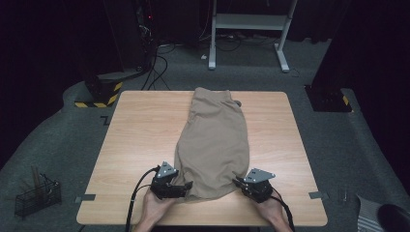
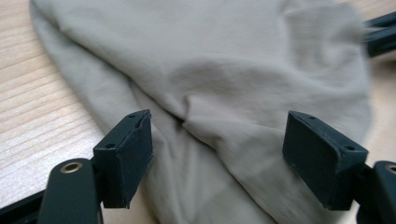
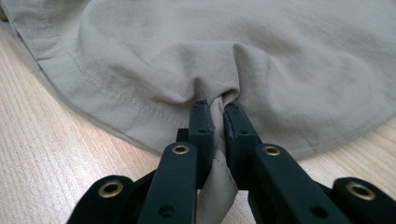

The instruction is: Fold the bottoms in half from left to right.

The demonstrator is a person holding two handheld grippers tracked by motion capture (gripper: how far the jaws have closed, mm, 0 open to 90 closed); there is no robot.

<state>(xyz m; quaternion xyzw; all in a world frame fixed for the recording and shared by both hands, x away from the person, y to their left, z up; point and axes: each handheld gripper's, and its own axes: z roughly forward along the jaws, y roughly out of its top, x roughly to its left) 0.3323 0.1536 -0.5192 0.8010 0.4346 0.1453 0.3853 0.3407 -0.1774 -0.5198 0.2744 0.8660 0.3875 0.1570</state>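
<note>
Pinching khaki trousers (image 3: 224, 60), right gripper (image 3: 218, 116) hides hem.

Tan trousers (image 1: 214, 142) lie lengthwise on wooden table (image 1: 140, 130). Left gripper (image 1: 186, 186) at near-left corner of cloth, right gripper (image 1: 238, 182) at near-right corner. Hands enter from bottom edge. Wire basket (image 1: 36, 195) on floor, left.

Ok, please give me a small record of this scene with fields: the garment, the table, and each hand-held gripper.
garment: beige cloth trousers, folded lengthwise, lying flat along the table
table: light wooden table
left hand-held gripper: jaws open, standing either side of the cloth at the near left edge, not pressing it
right hand-held gripper: jaws shut on a pinched fold of the near right edge
</note>
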